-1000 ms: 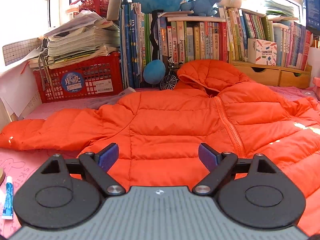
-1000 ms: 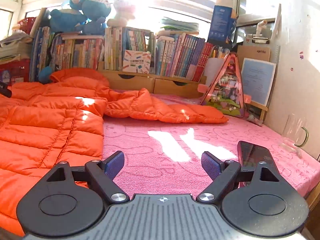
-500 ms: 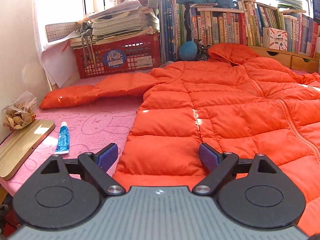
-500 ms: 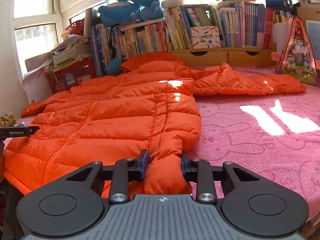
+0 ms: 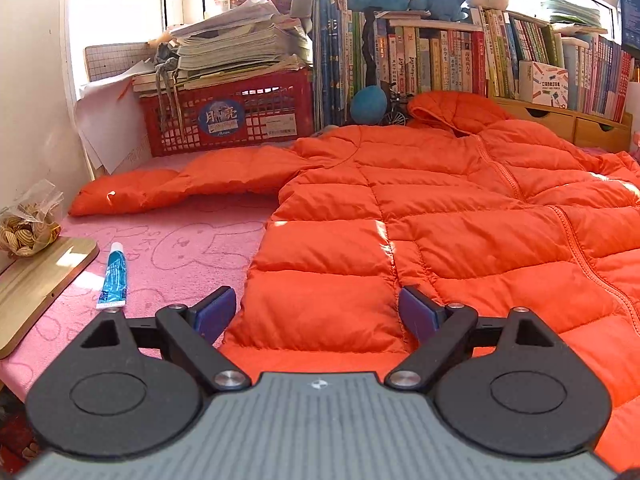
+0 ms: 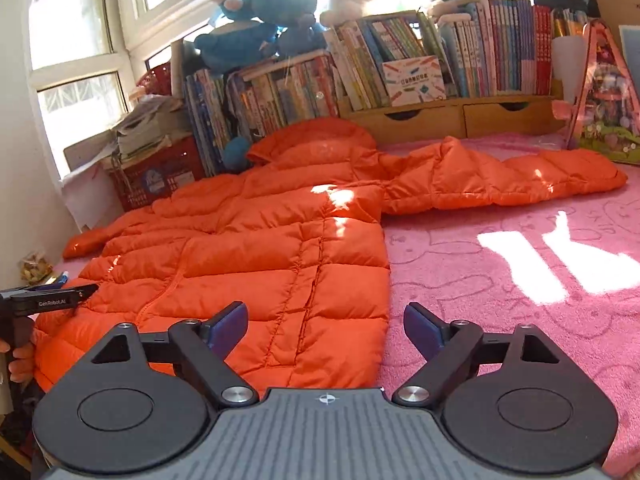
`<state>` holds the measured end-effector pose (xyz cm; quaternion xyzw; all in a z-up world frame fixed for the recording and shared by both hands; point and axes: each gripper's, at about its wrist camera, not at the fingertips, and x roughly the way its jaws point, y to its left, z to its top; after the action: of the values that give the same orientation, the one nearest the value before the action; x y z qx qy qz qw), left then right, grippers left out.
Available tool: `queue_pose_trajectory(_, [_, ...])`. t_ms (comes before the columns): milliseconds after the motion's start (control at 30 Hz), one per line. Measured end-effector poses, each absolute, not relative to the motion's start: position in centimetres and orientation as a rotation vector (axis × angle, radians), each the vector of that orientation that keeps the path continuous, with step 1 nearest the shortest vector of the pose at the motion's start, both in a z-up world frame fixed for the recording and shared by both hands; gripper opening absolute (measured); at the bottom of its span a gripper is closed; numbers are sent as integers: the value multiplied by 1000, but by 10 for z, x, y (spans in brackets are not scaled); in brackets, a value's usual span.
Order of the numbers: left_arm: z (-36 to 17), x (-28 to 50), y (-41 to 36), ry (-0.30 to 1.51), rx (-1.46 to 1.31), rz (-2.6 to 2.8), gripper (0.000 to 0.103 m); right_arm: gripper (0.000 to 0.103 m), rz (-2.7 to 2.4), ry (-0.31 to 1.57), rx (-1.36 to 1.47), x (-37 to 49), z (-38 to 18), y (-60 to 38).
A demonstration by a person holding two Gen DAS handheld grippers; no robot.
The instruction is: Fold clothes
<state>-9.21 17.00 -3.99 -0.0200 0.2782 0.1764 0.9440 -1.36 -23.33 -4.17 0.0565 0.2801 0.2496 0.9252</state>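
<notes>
Lay spread flat on the pink blanket [image 6: 500, 296], hood far and hem near: orange jacket [image 5: 440, 232], left hem corner between wide-open left gripper [image 5: 316, 312], right hem corner between opening, untouching right gripper [image 6: 326, 326], both equally near.

The orange jacket [image 5: 460, 240] hides the near hem between the left hand-held gripper's [image 5: 316, 310] fingers under that tool's own body, and its far sleeve runs off the right edge of the left wrist view. In the right wrist view, the left hand-held gripper [image 6: 48, 300] beside the jacket's hem is cut by the left edge, so its jaws stay unseen there. The book spines [image 6: 400, 68] behind the jacket's hood are too small to read.
</notes>
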Motion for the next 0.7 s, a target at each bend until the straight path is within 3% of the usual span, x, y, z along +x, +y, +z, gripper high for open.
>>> queue_pose_trajectory(100, [-41,-89,168,583,-39,376,90,84,557,629,161,18,-49,-214])
queue_pose_trajectory(200, [-41,-84,162,601,-21,394,90,34,581,697,216,37,-53,-202])
queue_pose_trajectory(233, [-41,-83,160,606,-12,399,90,23,581,705,238,36,-51,-205])
queue_pose_trajectory(433, [-38,-73,147,633,43,425,90,9,525,675,258,12,-39,-231])
queue_pose_trajectory(700, [-42,-65,136,624,115,439,91,10,482,696,283,3,-47,-262])
